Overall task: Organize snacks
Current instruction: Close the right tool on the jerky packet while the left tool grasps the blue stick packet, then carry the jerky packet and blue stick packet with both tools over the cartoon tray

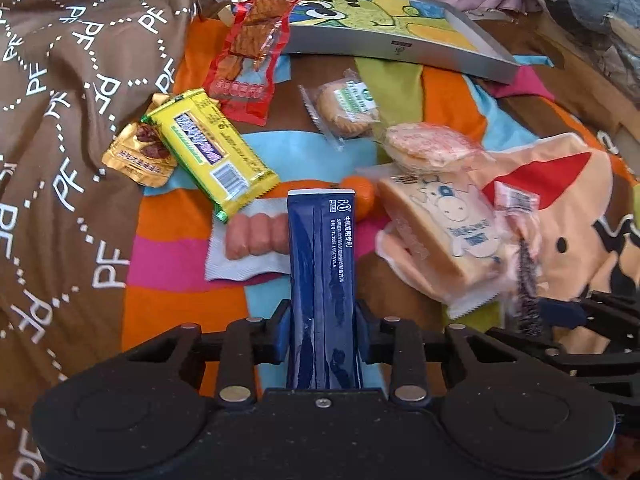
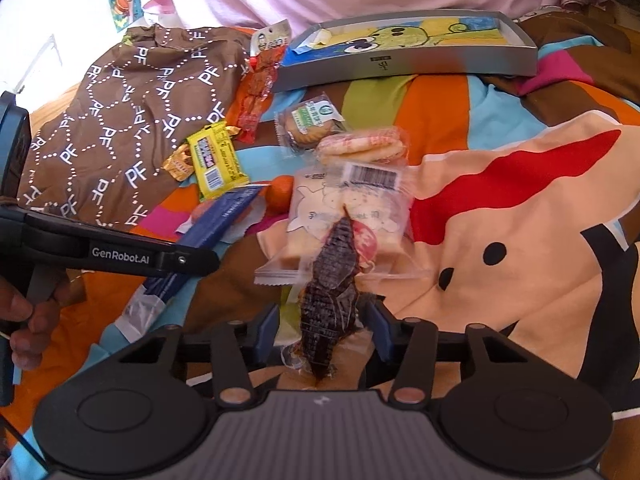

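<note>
Left tongs [image 1: 322, 330] clamp blue packet [image 1: 320, 280]; right tongs [image 2: 326, 326] clamp dark snack [image 2: 330, 292]; patchwork bedspread [image 2: 500, 208].

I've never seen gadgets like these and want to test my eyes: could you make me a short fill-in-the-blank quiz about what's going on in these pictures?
1. The left gripper is shut on a long dark ____ packet.
2. The right gripper grips a clear wrapper holding a dark ____ snack.
3. The grey tray shows a cartoon ____ inside.
4. A small round ____ fruit lies among the snacks.

Missing words: blue; brown; frog; orange
</note>
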{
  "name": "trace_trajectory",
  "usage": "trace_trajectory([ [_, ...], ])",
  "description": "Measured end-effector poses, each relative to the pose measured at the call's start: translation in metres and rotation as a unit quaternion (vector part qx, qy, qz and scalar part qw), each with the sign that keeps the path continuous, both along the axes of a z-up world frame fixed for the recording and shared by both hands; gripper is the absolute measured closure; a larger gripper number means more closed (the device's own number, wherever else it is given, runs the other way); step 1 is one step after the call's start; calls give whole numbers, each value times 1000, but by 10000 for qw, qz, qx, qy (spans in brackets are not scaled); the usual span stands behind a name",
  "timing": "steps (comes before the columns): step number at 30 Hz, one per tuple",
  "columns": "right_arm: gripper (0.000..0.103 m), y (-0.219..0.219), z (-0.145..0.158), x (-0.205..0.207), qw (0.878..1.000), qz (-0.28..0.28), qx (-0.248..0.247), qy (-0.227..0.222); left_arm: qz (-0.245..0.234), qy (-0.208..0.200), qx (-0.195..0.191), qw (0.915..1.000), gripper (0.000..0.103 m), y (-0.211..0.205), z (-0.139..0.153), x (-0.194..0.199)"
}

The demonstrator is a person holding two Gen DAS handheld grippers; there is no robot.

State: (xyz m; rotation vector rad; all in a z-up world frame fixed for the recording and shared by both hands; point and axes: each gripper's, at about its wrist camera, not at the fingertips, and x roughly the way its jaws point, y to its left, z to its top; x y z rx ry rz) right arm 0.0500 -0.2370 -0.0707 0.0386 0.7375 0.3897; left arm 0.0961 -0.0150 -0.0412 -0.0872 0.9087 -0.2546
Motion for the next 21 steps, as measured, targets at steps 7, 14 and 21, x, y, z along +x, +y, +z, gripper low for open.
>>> trace_trajectory([
  [7, 52, 0, 6, -4, 9999, 108, 18, -52, -229, -162, 70, 9996, 70, -16, 9, -11],
  [14, 52, -1, 15, -12, 9997, 174, 2, -179, -316, -373, 13, 9988, 70, -21, 21, -13],
  [21, 52, -4, 25, -18, 9991, 202, 24, -369, -353, -502, -63, 9981, 70, -26, 30, -7],
])
